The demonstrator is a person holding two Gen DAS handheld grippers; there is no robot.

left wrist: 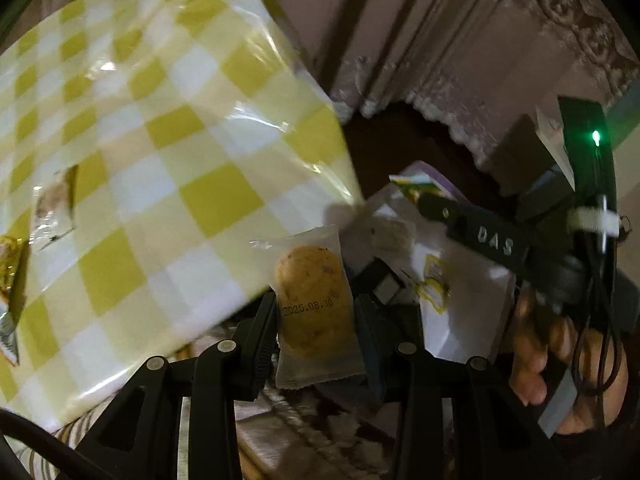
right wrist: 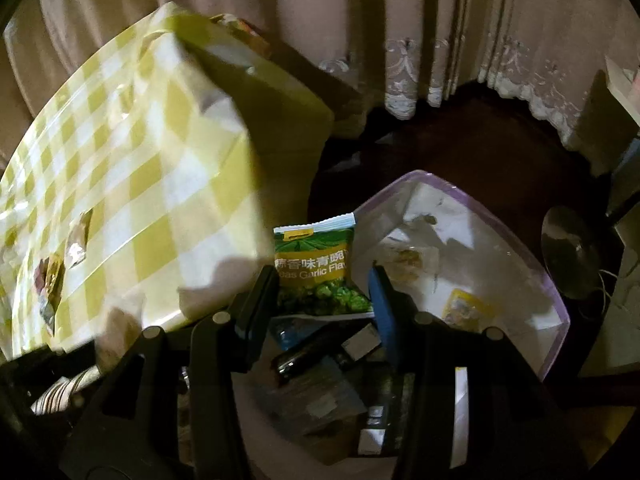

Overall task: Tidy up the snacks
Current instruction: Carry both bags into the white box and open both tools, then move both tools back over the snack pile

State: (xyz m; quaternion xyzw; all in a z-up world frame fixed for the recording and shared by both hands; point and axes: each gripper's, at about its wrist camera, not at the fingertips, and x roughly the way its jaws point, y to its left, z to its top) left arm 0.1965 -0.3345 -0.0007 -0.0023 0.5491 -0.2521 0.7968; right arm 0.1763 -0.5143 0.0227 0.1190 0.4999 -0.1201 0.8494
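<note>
My left gripper (left wrist: pixel 316 312) is shut on a clear-wrapped round cookie packet (left wrist: pixel 314 300) stamped 2025.08.30, held beyond the table corner over a white bin with a purple rim (left wrist: pixel 460 312). My right gripper (right wrist: pixel 320 292) is shut on a green garlic-flavour peas packet (right wrist: pixel 316 264), held at the near edge of the same bin (right wrist: pixel 460 188). The right gripper also shows in the left wrist view (left wrist: pixel 404 188), with the peas packet's top edge (left wrist: pixel 412 180) at its tip. Several snack packets (right wrist: pixel 408 258) lie inside the bin.
A table with a yellow-and-white checked cloth (left wrist: pixel 160 140) fills the left; it also shows in the right wrist view (right wrist: pixel 140 160). A few small packets (left wrist: pixel 52 208) lie on it, and more in the right wrist view (right wrist: pixel 78 236). Curtains (right wrist: pixel 400 40) hang behind. Dark floor surrounds the bin.
</note>
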